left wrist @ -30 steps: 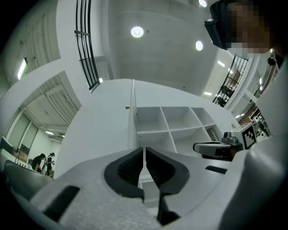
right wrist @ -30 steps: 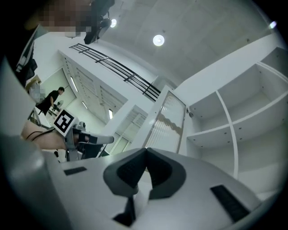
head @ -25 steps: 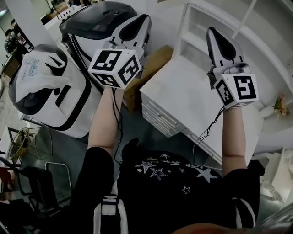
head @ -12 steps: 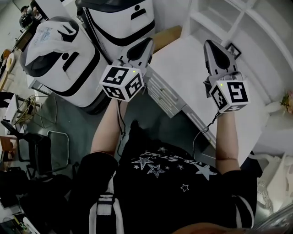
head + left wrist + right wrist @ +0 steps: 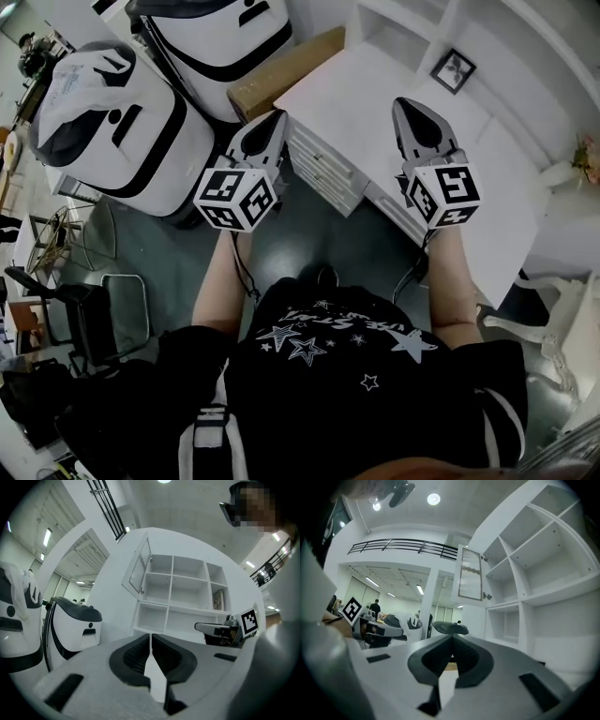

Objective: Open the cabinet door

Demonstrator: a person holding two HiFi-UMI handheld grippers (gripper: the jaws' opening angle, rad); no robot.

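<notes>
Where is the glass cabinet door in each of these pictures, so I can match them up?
Head view: not in it.
Left gripper view: the glass door is above centre-left, swung out from the shelves' top-left corner.
Right gripper view: the glass door is at top centre, just left of the shelves.
Shared landmark: the white shelf unit.

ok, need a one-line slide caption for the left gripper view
Left gripper, jaws shut and empty, faces a white shelf cabinet with its upper-left glass door open.

A shelf unit [image 5: 183,590] stands on the desk [image 5: 375,103], cabinet door [image 5: 136,571] at its upper left; a cardboard box [image 5: 281,70] lies left of the desk.
</notes>
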